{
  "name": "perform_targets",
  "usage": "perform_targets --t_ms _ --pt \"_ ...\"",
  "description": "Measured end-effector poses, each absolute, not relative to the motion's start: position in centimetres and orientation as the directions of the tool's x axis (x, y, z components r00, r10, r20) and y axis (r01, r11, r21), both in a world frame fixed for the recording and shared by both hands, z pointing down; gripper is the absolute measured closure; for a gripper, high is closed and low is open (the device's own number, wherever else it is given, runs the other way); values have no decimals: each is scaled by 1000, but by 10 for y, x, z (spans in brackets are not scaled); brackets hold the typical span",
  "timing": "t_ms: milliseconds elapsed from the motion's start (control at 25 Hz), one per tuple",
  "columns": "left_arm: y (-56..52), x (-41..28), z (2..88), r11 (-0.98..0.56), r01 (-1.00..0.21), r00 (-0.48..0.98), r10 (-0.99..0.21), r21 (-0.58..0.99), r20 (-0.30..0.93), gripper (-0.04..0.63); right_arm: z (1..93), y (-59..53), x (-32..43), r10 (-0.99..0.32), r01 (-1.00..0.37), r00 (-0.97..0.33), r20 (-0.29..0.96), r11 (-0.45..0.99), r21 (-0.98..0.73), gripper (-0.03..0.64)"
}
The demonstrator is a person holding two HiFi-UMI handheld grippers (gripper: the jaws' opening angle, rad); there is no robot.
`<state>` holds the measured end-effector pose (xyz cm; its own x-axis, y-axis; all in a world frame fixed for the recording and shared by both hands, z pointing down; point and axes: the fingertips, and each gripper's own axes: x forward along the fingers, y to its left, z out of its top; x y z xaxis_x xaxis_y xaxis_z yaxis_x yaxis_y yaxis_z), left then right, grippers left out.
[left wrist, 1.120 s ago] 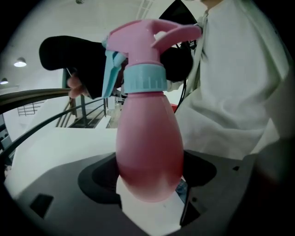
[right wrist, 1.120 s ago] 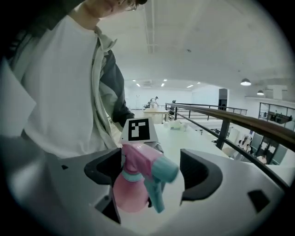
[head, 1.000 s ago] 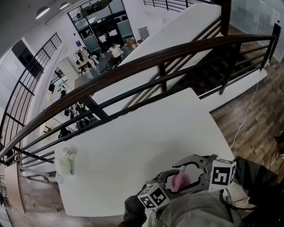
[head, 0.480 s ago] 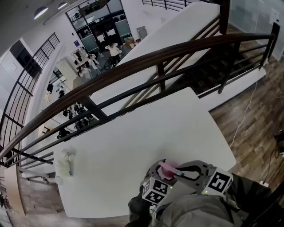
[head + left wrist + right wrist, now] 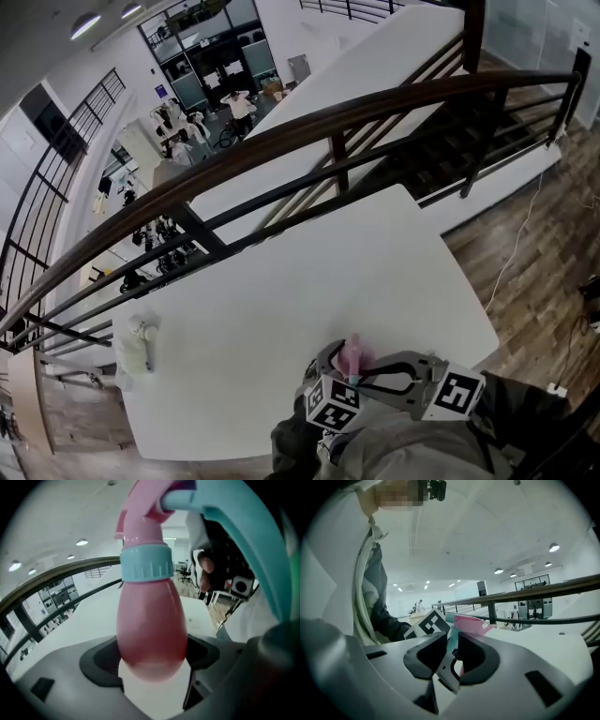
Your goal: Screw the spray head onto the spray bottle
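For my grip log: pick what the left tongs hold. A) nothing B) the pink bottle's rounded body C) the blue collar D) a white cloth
B: the left tongs clamp the pink bottle by its rounded body, well below the blue collar.

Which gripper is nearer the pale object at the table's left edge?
Left. The left gripper, holding the pink bottle, sits right of the pale object; the right gripper, jaws opening around the teal trigger, sits farther right.
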<state>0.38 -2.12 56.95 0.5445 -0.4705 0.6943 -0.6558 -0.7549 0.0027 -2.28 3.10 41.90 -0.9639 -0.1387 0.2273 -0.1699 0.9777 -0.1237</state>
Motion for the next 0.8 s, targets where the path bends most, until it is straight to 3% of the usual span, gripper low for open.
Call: perform_targets --t_ms 120,200,240,280,400,480,560,600,680,800 --pt "-15 5 569 -790 -613 564 -447 -11 694 186 388 22 -12 -227 -232 -972 63 968 -95 552" --pt "-4 12 566 -851 -524 618 -395 -18 679 186 382 11 7 -277 -280 -960 50 958 -59 551" --pt "3 16 564 -883 -470 651 -360 -17 668 186 385 6 13 -272 -275 -959 77 961 -26 469" --pt "11 21 563 -911 -412 678 -320 -19 662 186 391 5 14 -245 -245 -961 125 969 18 339" --pt "31 36 564 -965 -260 718 -202 -12 666 186 411 20 1 -90 -27 -943 321 980 196 282" --pt "39 44 564 -976 -216 738 -156 11 657 186 422 38 -12 4 141 -904 427 947 289 282" --pt "42 46 562 -976 -218 758 -150 30 634 186 431 46 -17 17 210 -875 484 914 346 292" --pt "40 45 561 -971 -237 769 -165 35 617 186 433 43 -16 -10 195 -875 483 908 370 377" --pt "29 39 555 -951 -305 799 -229 47 555 186 428 30 -9 -74 100 -896 438 927 362 427" --pt "11 25 541 -913 -408 808 -349 23 474 187 420 9 2 -127 -51 -919 374 977 208 477"
